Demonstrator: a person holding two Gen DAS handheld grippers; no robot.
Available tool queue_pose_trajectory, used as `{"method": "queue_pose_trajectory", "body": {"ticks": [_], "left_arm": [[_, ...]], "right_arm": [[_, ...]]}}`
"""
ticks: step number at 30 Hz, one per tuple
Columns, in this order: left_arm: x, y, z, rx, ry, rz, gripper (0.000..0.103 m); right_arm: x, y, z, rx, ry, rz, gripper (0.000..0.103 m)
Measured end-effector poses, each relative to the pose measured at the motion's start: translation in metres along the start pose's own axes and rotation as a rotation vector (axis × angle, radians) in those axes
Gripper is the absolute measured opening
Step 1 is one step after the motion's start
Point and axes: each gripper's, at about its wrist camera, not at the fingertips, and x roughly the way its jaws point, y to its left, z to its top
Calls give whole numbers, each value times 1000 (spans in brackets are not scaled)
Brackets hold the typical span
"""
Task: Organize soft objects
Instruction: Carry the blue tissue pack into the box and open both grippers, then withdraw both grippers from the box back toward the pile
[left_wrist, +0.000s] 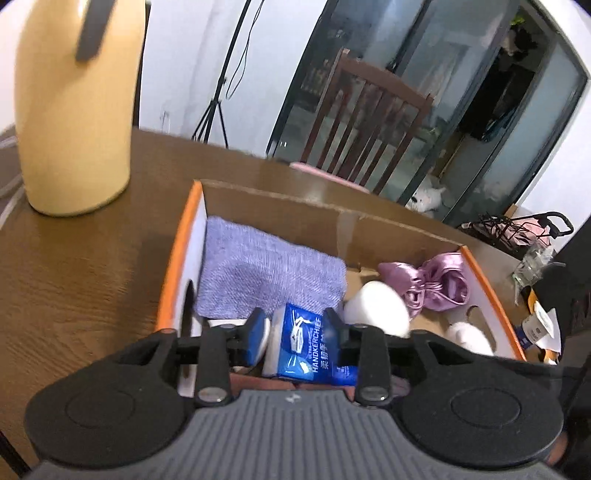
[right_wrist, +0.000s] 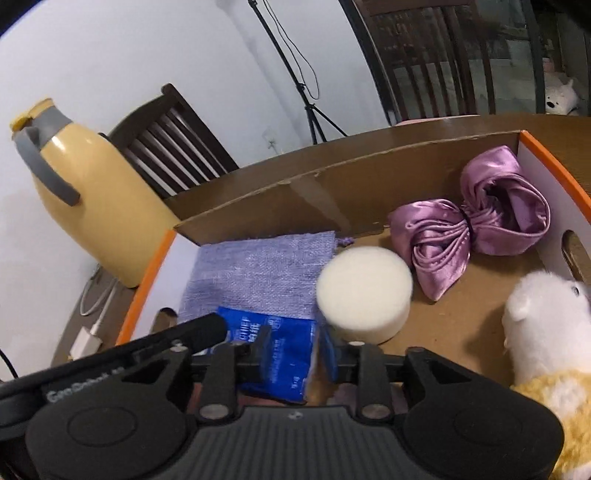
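Observation:
An orange-rimmed cardboard box (left_wrist: 173, 280) (right_wrist: 554, 158) stands on the brown table. Inside lie a folded lilac cloth (left_wrist: 266, 273) (right_wrist: 258, 273), a purple satin bow (left_wrist: 439, 284) (right_wrist: 476, 229), a white round sponge (left_wrist: 376, 306) (right_wrist: 364, 295), blurred, and a white and yellow plush toy (left_wrist: 469, 336) (right_wrist: 543, 325). A blue handkerchief pack (left_wrist: 299, 343) (right_wrist: 288, 362) sits between the fingers of my left gripper (left_wrist: 297, 330), which is open over the box's near side. My right gripper (right_wrist: 295, 350) is open too, a gap showing beside the pack. One left-gripper finger (right_wrist: 199, 326) shows beside it.
A tall yellow jug (left_wrist: 77, 110) (right_wrist: 99, 214) stands on the table (left_wrist: 74, 277) left of the box. Dark wooden chairs (left_wrist: 369, 122) (right_wrist: 173, 147) stand behind the table. A tripod (right_wrist: 314, 110) is by the wall. Small items (left_wrist: 535, 325) lie right of the box.

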Motion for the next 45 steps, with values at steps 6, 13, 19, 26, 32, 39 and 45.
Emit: {"method": "queue_pose_trajectory", "body": {"ticks": [6,13,19,26,32,39,45], "left_arm": [[-72,-28,-10,135,-105,29,44],[-177,-45,-47,225,-270,78,68],[-257,-52,-116,270,-456,114,86],[-314,-45,-202,272,-574,112,100],[-342,-38,-271,280,-617,174,103],[-342,-27,-316,222,-514,128,103],[-328,-34,-313,248,-504,130,103]], "right_arm": [[-75,14,-6,-119,-98,-14,45],[-199,25,-30,-278,-290,-59,75],[-279,21,-89,-347,-458,-114,86],[-328,18,-187,-421,-548,-110,93],[-340,22,-275,-449,-557,-102,94],[-343,16,-356,-487,-519,-168,94],[-336,12,-357,-450,-515,-178,94]]}}
